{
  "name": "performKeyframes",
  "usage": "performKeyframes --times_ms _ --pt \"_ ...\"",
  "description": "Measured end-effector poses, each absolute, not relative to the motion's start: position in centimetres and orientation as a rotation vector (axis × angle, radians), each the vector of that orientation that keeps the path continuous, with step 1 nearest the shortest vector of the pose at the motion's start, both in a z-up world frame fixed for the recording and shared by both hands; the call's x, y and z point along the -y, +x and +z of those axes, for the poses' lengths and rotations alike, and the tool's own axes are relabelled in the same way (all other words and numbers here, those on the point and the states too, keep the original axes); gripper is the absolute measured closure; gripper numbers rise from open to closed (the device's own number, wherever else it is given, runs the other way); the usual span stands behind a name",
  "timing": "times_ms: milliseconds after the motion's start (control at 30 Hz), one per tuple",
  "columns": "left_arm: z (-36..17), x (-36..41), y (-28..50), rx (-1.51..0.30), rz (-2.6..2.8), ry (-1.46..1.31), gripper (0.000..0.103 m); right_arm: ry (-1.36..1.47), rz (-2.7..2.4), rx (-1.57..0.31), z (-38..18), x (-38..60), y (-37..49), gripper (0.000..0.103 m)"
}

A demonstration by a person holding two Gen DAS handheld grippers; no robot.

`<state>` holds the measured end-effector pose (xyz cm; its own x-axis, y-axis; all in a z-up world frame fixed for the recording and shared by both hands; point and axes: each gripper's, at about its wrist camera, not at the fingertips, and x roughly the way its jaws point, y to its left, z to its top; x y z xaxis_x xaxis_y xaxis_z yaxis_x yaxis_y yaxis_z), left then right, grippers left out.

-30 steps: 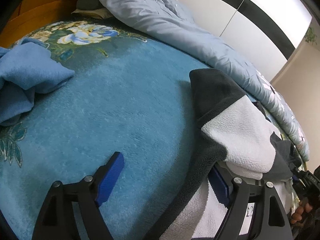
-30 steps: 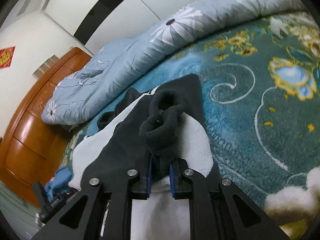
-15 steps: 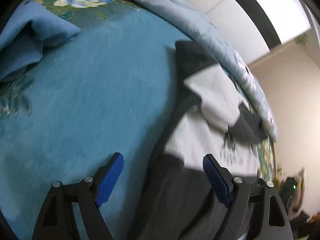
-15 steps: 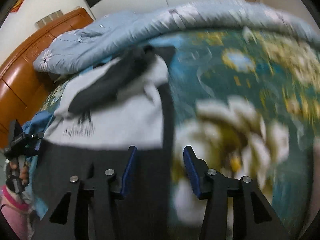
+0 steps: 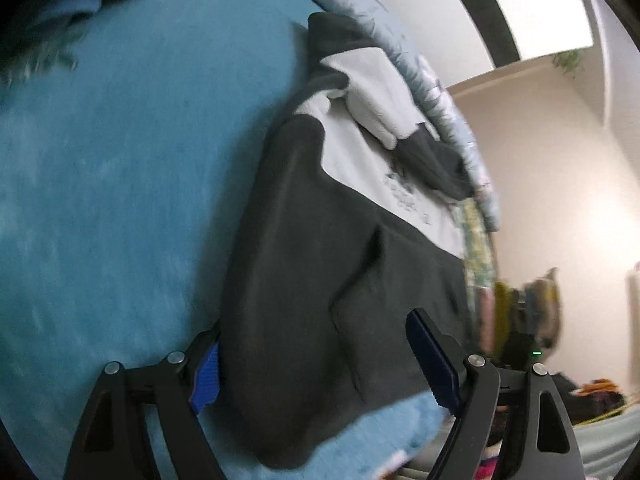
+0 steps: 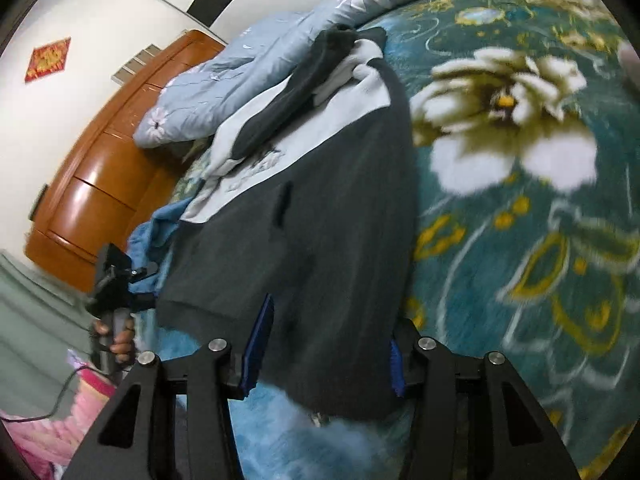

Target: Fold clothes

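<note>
1. Dark grey and white fleece sweatshirt (image 5: 332, 264) lies flat on the teal plush floral blanket (image 5: 120, 184), its sleeves folded over its white chest.
2. We hold the left gripper (image 5: 320, 360) at the sweatshirt's hem, jaws spread wide, one blue pad each side of the hem's corner, grasping nothing.
3. We hold the right gripper (image 6: 324, 352) at the hem's other corner, jaws likewise released, straddling the dark cloth.
4. Beyond the sweatshirt's collar runs a pale blue flowered quilt (image 6: 256, 68); a blue cloth (image 6: 156, 236) lies beside the sweatshirt.
</note>
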<state>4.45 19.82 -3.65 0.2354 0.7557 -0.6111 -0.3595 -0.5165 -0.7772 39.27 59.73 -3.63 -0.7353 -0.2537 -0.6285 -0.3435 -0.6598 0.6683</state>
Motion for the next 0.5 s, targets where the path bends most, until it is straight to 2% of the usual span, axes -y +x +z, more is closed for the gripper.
performKeyframes --times_ms 367,467,500 --pt "-3.9 -19.1 5.9 0.516 1.374 -1.505 0.02 -0.963 2.564 -1.45 -4.6 -61.3 38.9 0.051" --pt "-3.9 -18.9 6.2 0.554 1.341 -1.484 0.02 -0.976 2.556 -1.48 -4.8 -61.3 38.9 0.061" --pt "-3.8 -18.9 6.2 0.567 1.33 -1.476 0.02 -0.983 2.556 -1.481 -4.8 -61.2 39.1 0.07"
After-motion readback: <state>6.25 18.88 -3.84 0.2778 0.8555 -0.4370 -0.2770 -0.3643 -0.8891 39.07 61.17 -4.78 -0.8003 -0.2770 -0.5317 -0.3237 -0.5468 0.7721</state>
